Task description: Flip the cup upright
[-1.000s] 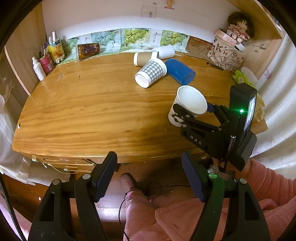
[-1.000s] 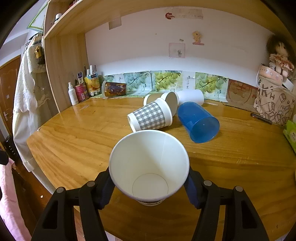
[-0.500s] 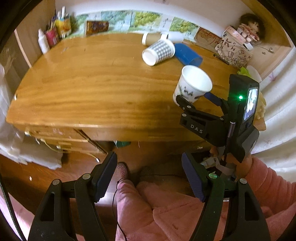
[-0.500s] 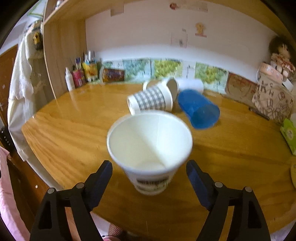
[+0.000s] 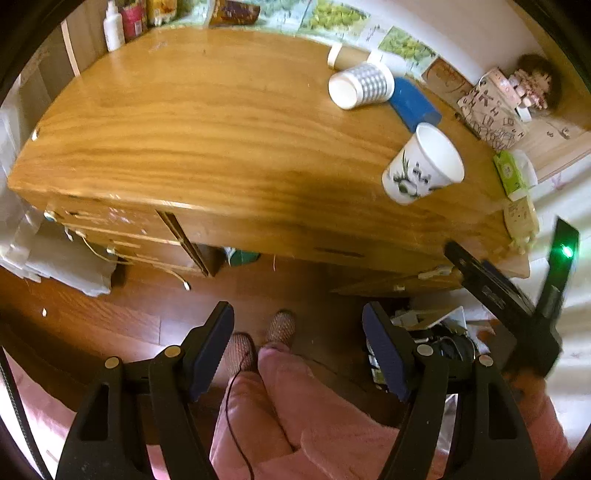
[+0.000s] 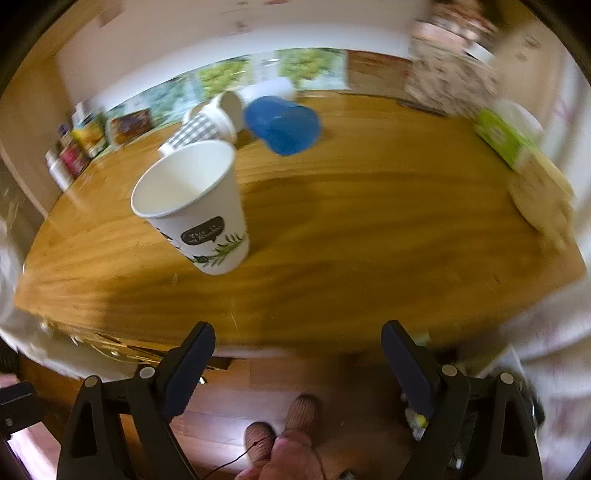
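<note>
A white paper cup with a leaf print (image 5: 421, 170) stands upright, mouth up, on the wooden desk (image 5: 207, 133) near its front right edge; it also shows in the right wrist view (image 6: 195, 210). My right gripper (image 6: 297, 363) is open and empty, pulled back off the desk's front edge (image 6: 332, 288), well clear of the cup. Its body shows at the right of the left wrist view (image 5: 517, 306). My left gripper (image 5: 297, 350) is open and empty, held low in front of the desk over the floor.
A checked cup (image 5: 360, 86), a blue cup (image 5: 413, 103) and a brown cup (image 5: 345, 57) lie on their sides at the back of the desk. Bottles (image 5: 123, 22) stand back left, a patterned bag (image 5: 491, 107) and green tissue pack (image 5: 511, 171) at right. My pink-sleeved lap and feet (image 5: 273, 336) are below.
My right gripper opened, let go of the white cup on the desk and drew back off the front edge. My left gripper also pulled back and down.
</note>
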The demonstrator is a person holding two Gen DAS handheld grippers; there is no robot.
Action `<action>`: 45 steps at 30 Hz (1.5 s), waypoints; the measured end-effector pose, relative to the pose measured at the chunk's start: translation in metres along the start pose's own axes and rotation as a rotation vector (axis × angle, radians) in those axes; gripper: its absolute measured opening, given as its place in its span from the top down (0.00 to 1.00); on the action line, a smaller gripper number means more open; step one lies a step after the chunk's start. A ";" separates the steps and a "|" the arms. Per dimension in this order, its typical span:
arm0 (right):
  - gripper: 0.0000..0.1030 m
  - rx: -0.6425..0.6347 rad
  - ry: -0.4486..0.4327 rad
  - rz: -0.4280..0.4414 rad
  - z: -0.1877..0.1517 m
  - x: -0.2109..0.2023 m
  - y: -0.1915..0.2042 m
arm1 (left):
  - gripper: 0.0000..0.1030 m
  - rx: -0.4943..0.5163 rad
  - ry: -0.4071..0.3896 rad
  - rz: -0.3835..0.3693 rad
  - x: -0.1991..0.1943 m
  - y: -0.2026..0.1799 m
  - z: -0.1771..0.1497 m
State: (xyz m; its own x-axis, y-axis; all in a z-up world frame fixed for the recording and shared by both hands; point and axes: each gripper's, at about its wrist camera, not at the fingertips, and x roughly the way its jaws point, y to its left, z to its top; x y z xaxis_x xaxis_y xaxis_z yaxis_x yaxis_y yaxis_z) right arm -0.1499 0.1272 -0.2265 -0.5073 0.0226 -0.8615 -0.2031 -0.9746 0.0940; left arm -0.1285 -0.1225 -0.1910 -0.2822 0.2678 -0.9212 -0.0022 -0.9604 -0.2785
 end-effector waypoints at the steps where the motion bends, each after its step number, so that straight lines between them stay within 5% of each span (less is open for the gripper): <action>1: 0.11 0.024 -0.002 0.003 -0.001 -0.010 -0.001 | 0.27 -0.007 -0.019 -0.002 -0.006 0.001 0.002; 10: 0.10 0.112 -0.124 0.113 0.006 -0.112 0.003 | 0.26 -0.091 -0.165 -0.024 -0.060 -0.001 0.025; 18: 0.03 0.067 -0.181 0.201 0.020 -0.189 -0.008 | 0.20 0.004 -0.343 0.041 -0.113 -0.054 0.021; 23: 0.02 0.008 -0.311 0.197 0.015 -0.228 -0.007 | 0.17 0.101 -0.466 0.113 -0.141 -0.082 0.013; 33: 0.01 -0.027 -0.451 0.200 0.006 -0.251 -0.011 | 0.02 0.156 -0.692 0.254 -0.176 -0.101 -0.015; 45: 0.00 -0.016 -0.545 0.199 -0.005 -0.261 -0.013 | 0.00 0.111 -0.788 0.335 -0.185 -0.096 -0.035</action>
State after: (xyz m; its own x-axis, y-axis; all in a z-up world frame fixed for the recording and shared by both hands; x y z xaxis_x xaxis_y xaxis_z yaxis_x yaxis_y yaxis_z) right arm -0.0103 0.1329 -0.0058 -0.8931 -0.0545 -0.4465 -0.0491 -0.9749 0.2171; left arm -0.0428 -0.0774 -0.0035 -0.8678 -0.1223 -0.4817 0.1175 -0.9923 0.0402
